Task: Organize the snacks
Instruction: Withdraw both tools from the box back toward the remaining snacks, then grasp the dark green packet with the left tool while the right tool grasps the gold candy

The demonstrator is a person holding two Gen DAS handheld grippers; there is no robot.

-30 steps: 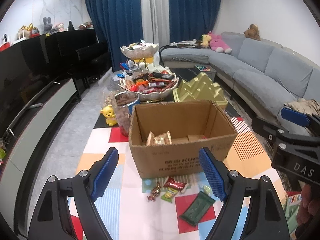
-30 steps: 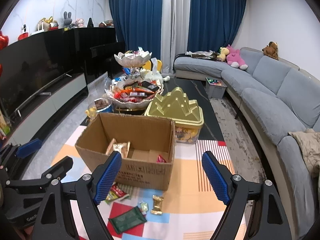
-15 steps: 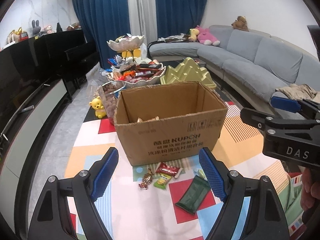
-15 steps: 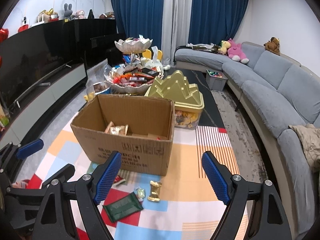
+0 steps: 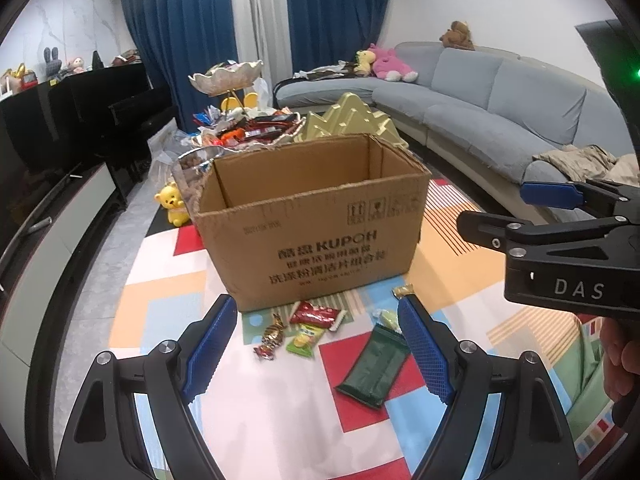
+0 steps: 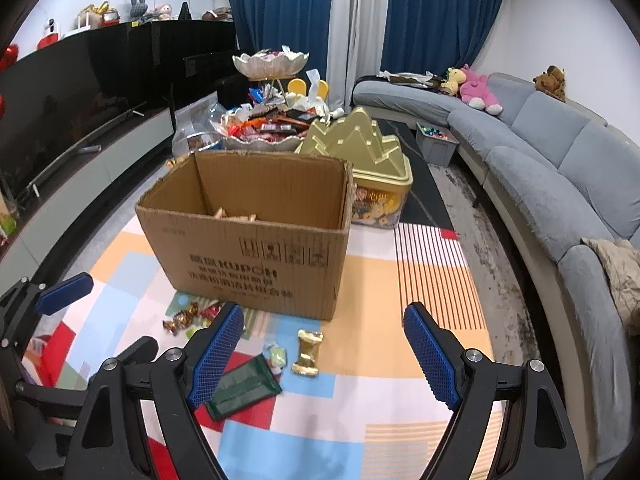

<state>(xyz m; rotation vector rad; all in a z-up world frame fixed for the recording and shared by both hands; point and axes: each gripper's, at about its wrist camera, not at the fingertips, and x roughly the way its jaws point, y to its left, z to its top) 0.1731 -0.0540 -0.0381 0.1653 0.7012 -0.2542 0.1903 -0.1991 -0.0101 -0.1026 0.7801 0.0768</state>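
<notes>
As we lowered both grippers, left gripper (image 5: 316, 344) and right gripper (image 6: 324, 354), fingers wide apart and empty, the loose wrapped snacks (image 5: 306, 328) lay just ahead between them, before the brown cardboard box (image 5: 316, 220), ready for picking.

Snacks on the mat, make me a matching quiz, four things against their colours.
Things:
1. flat packet
2. twisted candy
3. box
4. bear

Colours:
A. brown
B. yellow
C. dark green
D. gold

Pairs: 1-C, 2-D, 3-A, 4-B
</notes>
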